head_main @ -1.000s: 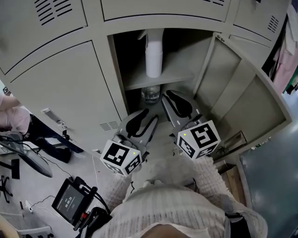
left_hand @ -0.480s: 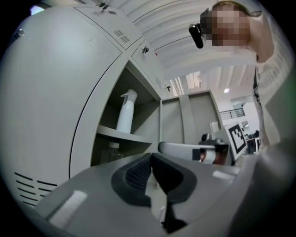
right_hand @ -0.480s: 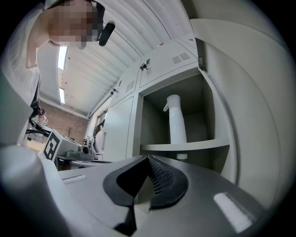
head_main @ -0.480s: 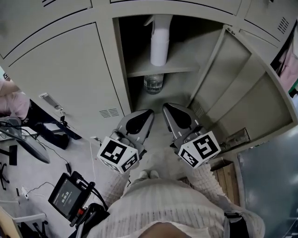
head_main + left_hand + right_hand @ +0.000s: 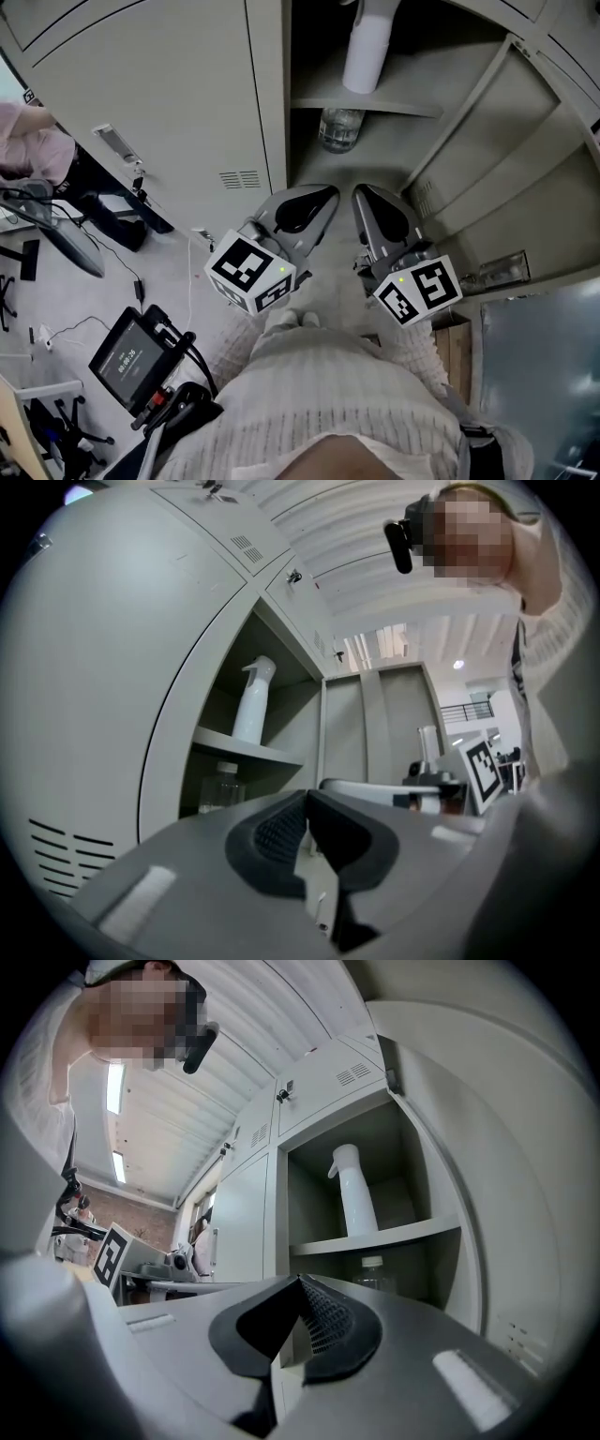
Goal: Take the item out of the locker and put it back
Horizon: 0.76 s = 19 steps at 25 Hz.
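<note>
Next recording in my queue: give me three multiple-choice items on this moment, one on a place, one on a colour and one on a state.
1. Where does the spray bottle stand?
A. on the floor
B. on the shelf
C. under that shelf

2. What colour is the spray bottle?
A. blue
B. green
C. white

3. How do the right gripper's jaws stand?
A. together, nothing between them
B. wide apart
C. closed on the spray bottle

Answers: B, its base rests on the shelf board; C, its body and head are white; A, the pads meet in the right gripper view with nothing between them.
</note>
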Tool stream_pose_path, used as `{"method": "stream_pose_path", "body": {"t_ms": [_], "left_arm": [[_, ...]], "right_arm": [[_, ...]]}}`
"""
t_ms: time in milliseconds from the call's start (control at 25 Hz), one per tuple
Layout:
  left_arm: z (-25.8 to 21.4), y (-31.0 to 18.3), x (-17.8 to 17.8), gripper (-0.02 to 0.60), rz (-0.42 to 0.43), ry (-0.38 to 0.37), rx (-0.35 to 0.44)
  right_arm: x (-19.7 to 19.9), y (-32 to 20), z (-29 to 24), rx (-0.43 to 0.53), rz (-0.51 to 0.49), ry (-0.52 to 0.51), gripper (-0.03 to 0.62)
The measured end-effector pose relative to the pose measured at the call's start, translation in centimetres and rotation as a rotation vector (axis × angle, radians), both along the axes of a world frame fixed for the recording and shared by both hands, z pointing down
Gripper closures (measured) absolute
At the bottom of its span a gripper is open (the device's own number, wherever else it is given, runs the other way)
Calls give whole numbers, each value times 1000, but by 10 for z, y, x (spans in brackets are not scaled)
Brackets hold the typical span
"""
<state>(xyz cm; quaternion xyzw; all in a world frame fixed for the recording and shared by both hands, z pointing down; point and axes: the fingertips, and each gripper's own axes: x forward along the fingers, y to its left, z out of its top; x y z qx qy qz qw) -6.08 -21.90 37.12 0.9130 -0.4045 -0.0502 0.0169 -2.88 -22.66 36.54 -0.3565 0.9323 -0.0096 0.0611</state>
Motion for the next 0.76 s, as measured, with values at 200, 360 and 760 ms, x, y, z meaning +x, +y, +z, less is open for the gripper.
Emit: {"method": "stream_pose_path", "body": {"t_ms": [200,360,760], "left_arm": [[2,0,0,572,32,15,-26],[0,0,-1,574,26,24,-26],[1,5,-2,572,22,22,-26]], "right_arm": [[0,-1,-3,-5,4,-44,595],[0,-1,-3,-4,0,-45,595],[2,-4,4,-25,14,-60,595]]}}
